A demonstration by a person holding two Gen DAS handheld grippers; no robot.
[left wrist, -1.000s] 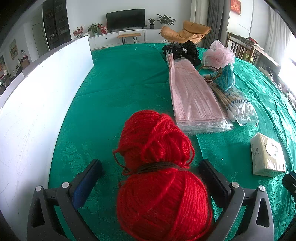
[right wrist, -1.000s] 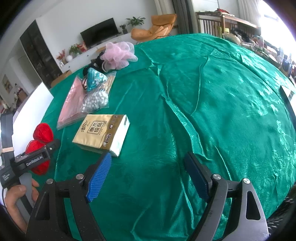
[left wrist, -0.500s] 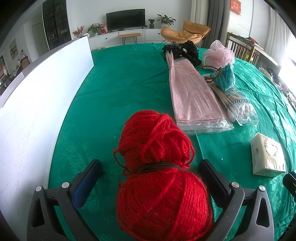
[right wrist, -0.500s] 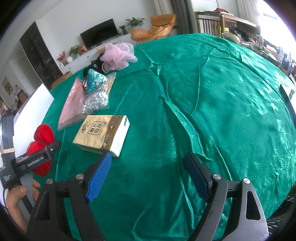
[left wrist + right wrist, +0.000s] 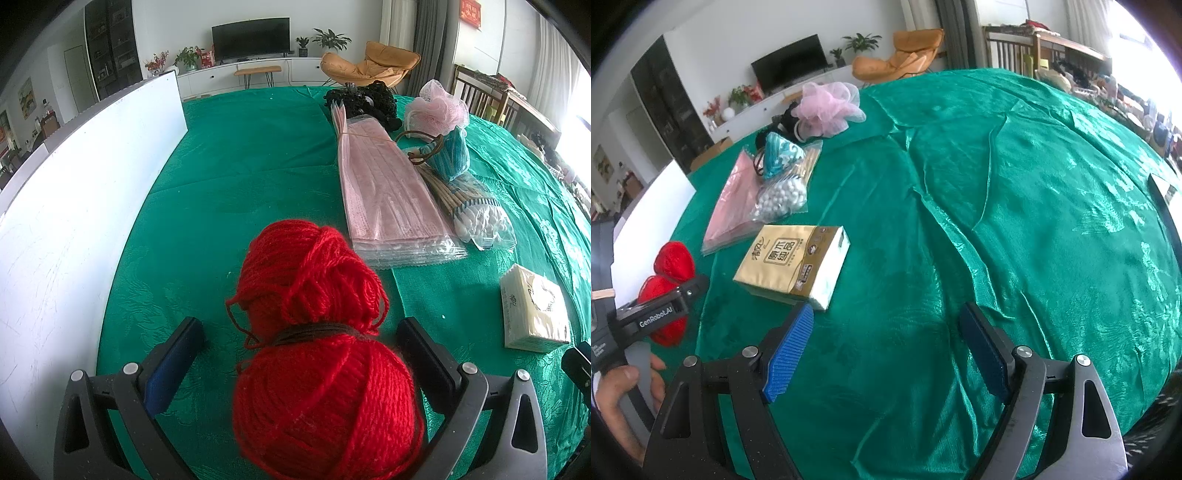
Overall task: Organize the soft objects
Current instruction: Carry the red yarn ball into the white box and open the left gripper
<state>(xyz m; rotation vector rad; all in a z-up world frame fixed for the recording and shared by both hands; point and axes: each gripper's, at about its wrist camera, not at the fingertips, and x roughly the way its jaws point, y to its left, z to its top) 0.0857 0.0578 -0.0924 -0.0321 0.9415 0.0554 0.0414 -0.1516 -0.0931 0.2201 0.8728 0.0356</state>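
Both jaws spread wide — left gripper (image 5: 299, 365) straddles yarn (image 5: 317, 332) ungripped, loose strand could snag a pad.

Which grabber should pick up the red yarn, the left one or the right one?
Left, probably. The left gripper is open with the red yarn already sitting between its fingers. The right gripper is open over bare green cloth, with the tissue pack lying between it and the yarn.

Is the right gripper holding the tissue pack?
No. In the right wrist view the right gripper is open with only green cloth between its fingers, and the tissue pack lies on the table beyond its left fingertip.
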